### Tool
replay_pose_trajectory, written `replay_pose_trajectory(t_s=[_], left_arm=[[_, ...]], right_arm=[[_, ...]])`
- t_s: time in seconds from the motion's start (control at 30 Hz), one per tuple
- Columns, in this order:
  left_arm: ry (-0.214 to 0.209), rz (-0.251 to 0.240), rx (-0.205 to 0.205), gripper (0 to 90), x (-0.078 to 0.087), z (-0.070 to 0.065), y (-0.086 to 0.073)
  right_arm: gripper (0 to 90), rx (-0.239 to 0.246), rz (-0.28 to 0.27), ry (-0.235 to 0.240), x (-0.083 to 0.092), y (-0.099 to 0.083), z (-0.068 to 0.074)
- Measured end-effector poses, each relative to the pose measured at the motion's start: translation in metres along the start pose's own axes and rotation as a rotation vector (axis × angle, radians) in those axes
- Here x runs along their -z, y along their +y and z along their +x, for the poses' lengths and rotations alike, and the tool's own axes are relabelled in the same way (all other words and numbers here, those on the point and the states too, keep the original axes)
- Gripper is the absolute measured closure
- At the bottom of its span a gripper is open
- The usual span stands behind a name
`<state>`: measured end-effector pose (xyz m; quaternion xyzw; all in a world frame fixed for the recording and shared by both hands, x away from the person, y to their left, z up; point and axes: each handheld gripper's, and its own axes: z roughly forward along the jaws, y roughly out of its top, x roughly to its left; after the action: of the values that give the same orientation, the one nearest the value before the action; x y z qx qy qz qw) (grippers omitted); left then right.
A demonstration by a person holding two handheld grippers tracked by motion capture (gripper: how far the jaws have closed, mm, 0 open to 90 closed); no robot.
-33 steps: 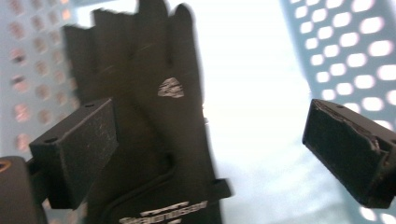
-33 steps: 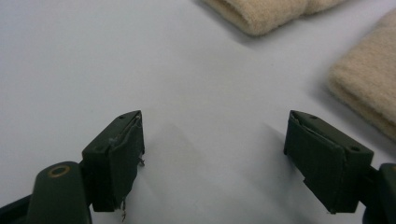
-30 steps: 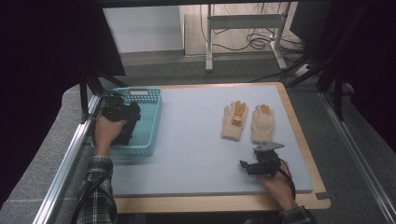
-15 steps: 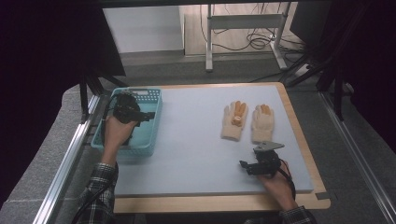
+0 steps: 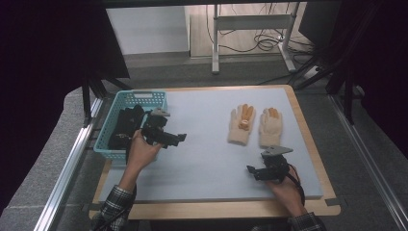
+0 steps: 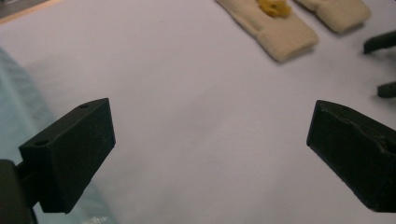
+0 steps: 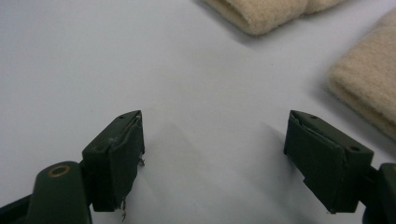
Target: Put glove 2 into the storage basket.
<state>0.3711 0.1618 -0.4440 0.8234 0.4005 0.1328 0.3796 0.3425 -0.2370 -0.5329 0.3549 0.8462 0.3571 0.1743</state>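
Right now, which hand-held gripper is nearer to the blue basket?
Left. The left hand-held gripper sits just beside the blue basket; the right hand-held gripper is far across the mat.

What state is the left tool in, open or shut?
Open. In the left gripper view, the left tool has its jaws wide apart over bare mat, nothing between them.

We see two cream knitted gloves, the left glove with orange patches and the right glove beside it, lying flat, fingers toward the table's far edge, near its right side.
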Motion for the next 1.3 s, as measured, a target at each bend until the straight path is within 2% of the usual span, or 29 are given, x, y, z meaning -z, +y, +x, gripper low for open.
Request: replay_pose_trajectory(t_s=[0.17, 0.4, 0.5, 0.6, 0.7, 0.83, 0.87, 0.97, 1.13, 1.3], left_arm=[[-0.016, -0.004, -0.037, 1.4, -0.012, -0.024, -0.017], [-0.021, 0.017, -0.047, 1.4, -0.03, -0.042, -0.05], [-0.012, 0.021, -0.051, 1.4, -0.037, -0.047, -0.063], [0.022, 0.019, -0.056, 1.1, -0.042, -0.049, -0.075], [0.026, 0.015, -0.035, 1.1, -0.047, -0.049, -0.086], [0.049, 0.039, -0.032, 1.0, -0.055, -0.049, -0.096], [0.052, 0.058, -0.031, 0.9, -0.056, -0.049, -0.097], [0.072, 0.046, -0.041, 0.5, -0.055, -0.051, -0.097], [0.047, 0.056, -0.008, 0.7, -0.056, -0.047, -0.097], [0.049, 0.054, -0.013, 0.7, -0.056, -0.048, -0.098]], right_arm=[[19.5, 0.001, 0.0, 0.0, 0.0, 0.0, 0.0], [19.5, 0.002, -0.001, -0.001, 0.0, 0.0, 0.0], [19.5, 0.002, -0.002, -0.002, 0.0, 0.0, 0.0], [19.5, 0.002, -0.001, -0.001, 0.0, 0.0, 0.0], [19.4, 0.002, -0.001, -0.002, 0.0, 0.0, 0.0], [19.0, 0.004, 0.001, -0.003, 0.0, 0.0, 0.0], [18.8, 0.004, 0.001, -0.002, 0.0, 0.0, 0.0], [18.1, 0.005, 0.002, -0.003, 0.0, 0.0, 0.0], [18.0, 0.004, 0.002, -0.003, 0.0, 0.0, 0.0], [18.1, 0.003, 0.002, -0.003, 0.0, 0.0, 0.0]])
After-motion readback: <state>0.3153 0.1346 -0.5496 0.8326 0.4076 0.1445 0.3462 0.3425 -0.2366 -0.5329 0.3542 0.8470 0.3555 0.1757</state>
